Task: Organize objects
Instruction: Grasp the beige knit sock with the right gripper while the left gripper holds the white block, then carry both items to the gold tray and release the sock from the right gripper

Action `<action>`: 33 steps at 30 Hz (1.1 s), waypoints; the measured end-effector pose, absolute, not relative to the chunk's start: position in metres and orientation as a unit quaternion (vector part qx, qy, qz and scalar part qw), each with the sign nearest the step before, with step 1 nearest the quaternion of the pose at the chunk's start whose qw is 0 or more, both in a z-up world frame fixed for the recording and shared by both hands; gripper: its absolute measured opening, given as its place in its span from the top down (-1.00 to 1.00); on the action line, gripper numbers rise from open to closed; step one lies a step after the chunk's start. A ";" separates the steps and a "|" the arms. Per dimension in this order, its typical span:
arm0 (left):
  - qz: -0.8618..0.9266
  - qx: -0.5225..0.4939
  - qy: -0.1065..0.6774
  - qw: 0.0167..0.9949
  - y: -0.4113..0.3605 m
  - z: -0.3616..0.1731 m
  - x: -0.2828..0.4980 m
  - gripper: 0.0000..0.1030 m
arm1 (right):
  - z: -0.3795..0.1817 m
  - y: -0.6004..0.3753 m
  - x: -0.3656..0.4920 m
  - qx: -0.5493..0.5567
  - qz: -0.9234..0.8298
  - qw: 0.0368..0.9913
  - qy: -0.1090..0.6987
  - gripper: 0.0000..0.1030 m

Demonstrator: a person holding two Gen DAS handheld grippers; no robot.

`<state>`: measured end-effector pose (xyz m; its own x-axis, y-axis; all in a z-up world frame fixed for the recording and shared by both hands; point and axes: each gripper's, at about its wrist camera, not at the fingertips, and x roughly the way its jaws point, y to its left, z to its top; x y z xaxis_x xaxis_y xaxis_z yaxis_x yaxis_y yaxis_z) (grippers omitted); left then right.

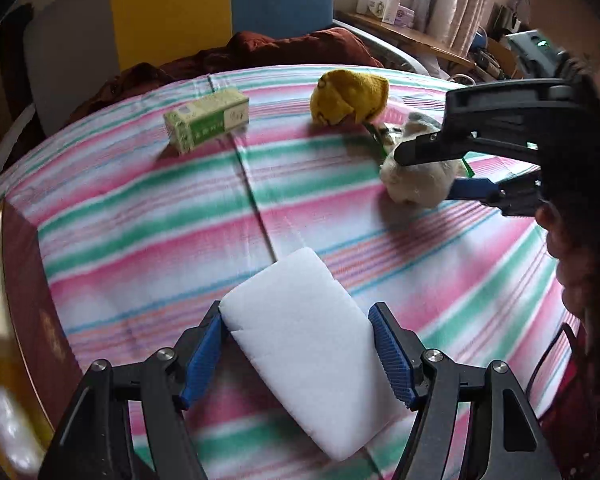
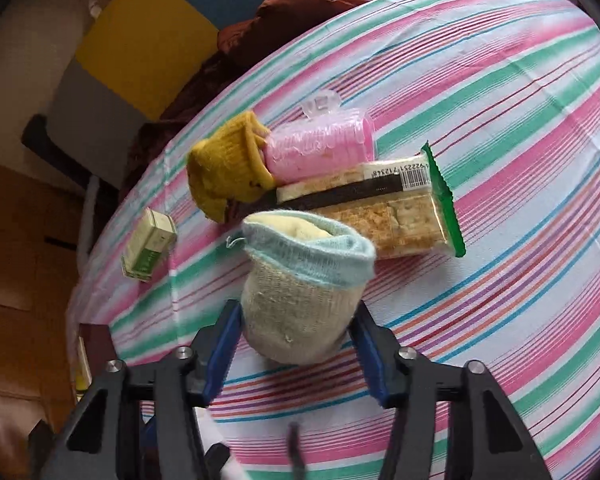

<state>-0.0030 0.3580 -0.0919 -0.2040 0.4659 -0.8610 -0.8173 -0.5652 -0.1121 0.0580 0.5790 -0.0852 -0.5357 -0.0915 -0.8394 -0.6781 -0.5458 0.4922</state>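
Left gripper (image 1: 296, 356): my fingers stand about half apart, pads against the two long edges of the white foam block (image 1: 300, 336), so I judge it held across its narrow width.
Right gripper (image 2: 296, 356): fingers drawn in around the rolled grey sock (image 2: 300, 300), pressing its soft sides near the toe end.
Sock: cuff points away from me, just beside the cracker packet (image 2: 404, 216).
Remaining clutter: yellow knit (image 2: 228, 168), pink roll (image 2: 320, 148) and green box (image 1: 206, 120) lie on the striped desk (image 1: 140, 220), not yet sorted.
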 end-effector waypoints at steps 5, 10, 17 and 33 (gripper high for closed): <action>0.753 -0.466 0.167 0.433 0.340 -0.085 0.004 -0.38 | -0.069 0.570 0.063 -0.417 0.791 0.159 0.417 -0.02; 0.766 -0.442 0.145 0.444 0.315 -0.061 0.011 -0.39 | -0.055 0.534 0.045 -0.438 0.825 0.089 0.346 -0.02; 0.799 -0.412 0.112 0.423 0.266 -0.026 0.006 -0.39 | -0.057 0.496 0.034 -0.479 0.842 0.065 0.240 -0.02; 0.879 -0.389 0.029 0.274 0.082 0.001 -0.042 -0.40 | -0.025 0.408 0.024 -0.462 0.866 -0.013 0.191 -0.02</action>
